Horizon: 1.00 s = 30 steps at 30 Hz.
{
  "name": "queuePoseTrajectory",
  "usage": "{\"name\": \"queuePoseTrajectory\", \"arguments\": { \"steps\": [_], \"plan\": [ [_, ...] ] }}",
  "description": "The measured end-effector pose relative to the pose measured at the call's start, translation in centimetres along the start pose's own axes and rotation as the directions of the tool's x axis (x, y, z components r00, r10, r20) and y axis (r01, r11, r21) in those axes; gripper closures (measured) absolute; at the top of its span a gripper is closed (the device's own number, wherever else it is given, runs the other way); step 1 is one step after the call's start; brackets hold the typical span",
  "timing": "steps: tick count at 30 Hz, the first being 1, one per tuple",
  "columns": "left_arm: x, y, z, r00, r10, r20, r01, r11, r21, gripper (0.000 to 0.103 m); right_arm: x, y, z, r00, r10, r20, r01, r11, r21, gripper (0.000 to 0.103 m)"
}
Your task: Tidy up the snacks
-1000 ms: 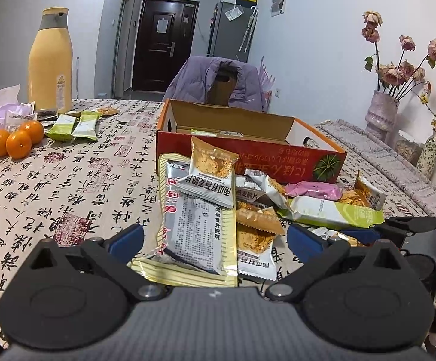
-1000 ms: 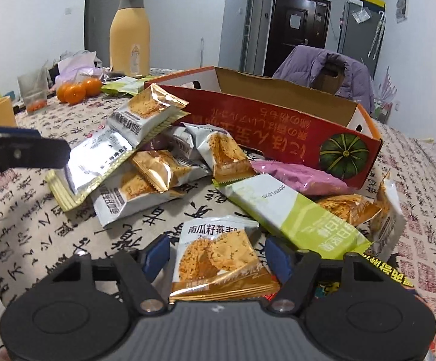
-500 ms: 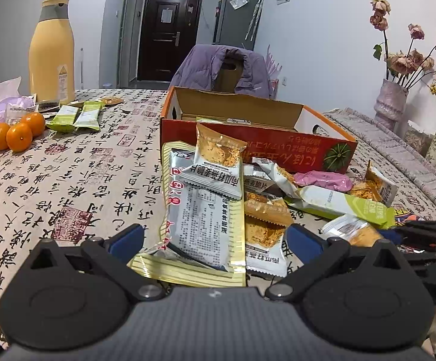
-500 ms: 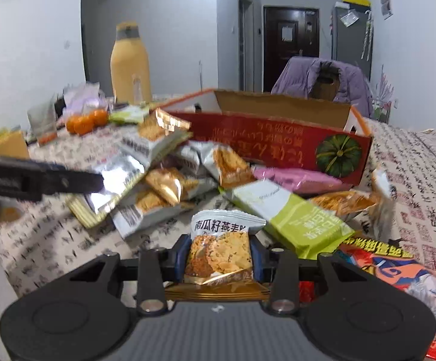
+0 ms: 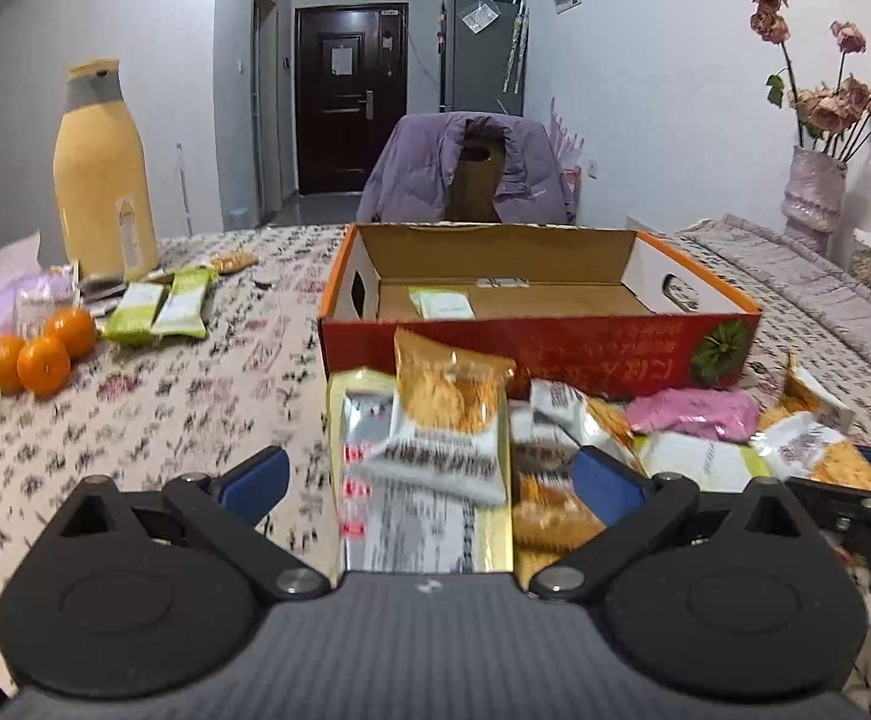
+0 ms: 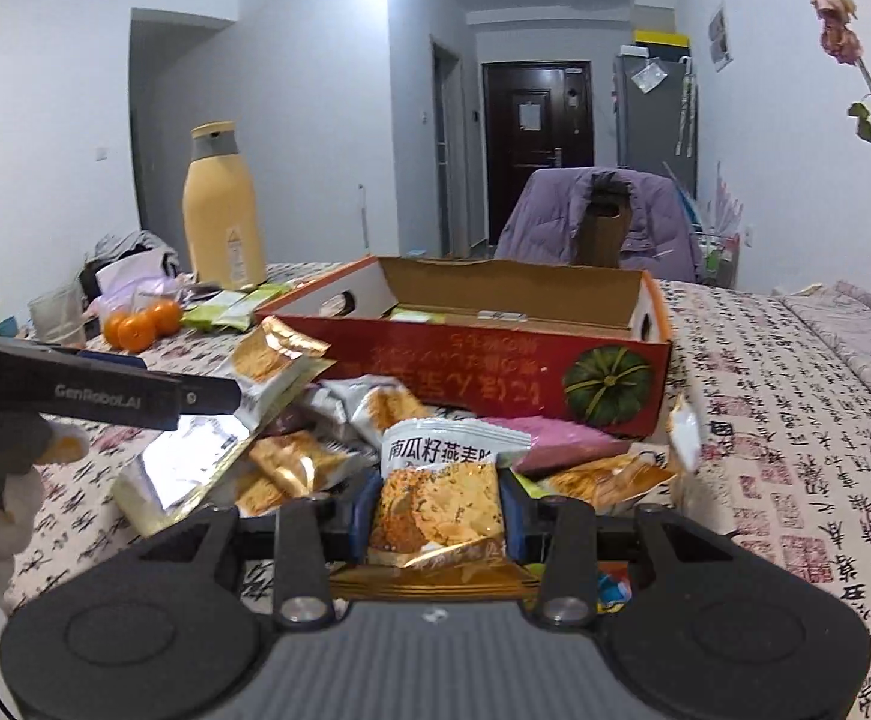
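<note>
The walls (image 5: 645,90) were pale grey-white under even, cool indoor light. A dark brown door (image 5: 348,99) stood at the far end of a short hallway, upper centre of the left wrist frame. Right of it stood a grey refrigerator (image 5: 483,54) with papers stuck on its front. A chair (image 5: 477,171) draped with a purple jacket sat behind the table (image 5: 183,396), whose cloth bore printed calligraphy. Dried roses in a vase (image 5: 810,195) filled the upper right.

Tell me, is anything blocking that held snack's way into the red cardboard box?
Only the red cardboard box's near wall and loose packets heaped before it; the right gripper must lift the orange-and-white cracker packet over. The top is open.
</note>
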<state>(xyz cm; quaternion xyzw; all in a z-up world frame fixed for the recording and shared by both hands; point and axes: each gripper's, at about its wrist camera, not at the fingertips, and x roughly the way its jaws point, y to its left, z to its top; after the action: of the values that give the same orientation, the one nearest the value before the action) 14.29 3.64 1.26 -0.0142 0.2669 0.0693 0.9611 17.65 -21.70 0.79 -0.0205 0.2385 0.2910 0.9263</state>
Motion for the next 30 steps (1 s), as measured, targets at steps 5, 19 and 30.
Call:
{"name": "queuePoseTrajectory", "arguments": {
  "steps": [5, 19, 30],
  "plan": [
    [1.9, -1.1, 0.9, 0.999, 0.034, -0.002, -0.034, 0.998, 0.053, 0.026, 0.3, -1.2, 0.3, 0.999, -0.034, 0.018, 0.034, 0.999, 0.031, 0.063],
    [4.5, -1.0, 1.1, 0.998, 0.028, -0.047, -0.026, 0.999, 0.043, 0.056, 1.7, -2.7, 1.5, 0.996, -0.088, 0.028, 0.086, 0.994, 0.070, 0.063],
    [2.7, -0.7, 1.7, 1.000, -0.007, 0.000, 0.007, 1.000, 0.024, 0.059, 2.0, -2.4, 2.4, 0.993, -0.108, 0.037, 0.105, 0.992, 0.068, 0.063]
  ]
}}
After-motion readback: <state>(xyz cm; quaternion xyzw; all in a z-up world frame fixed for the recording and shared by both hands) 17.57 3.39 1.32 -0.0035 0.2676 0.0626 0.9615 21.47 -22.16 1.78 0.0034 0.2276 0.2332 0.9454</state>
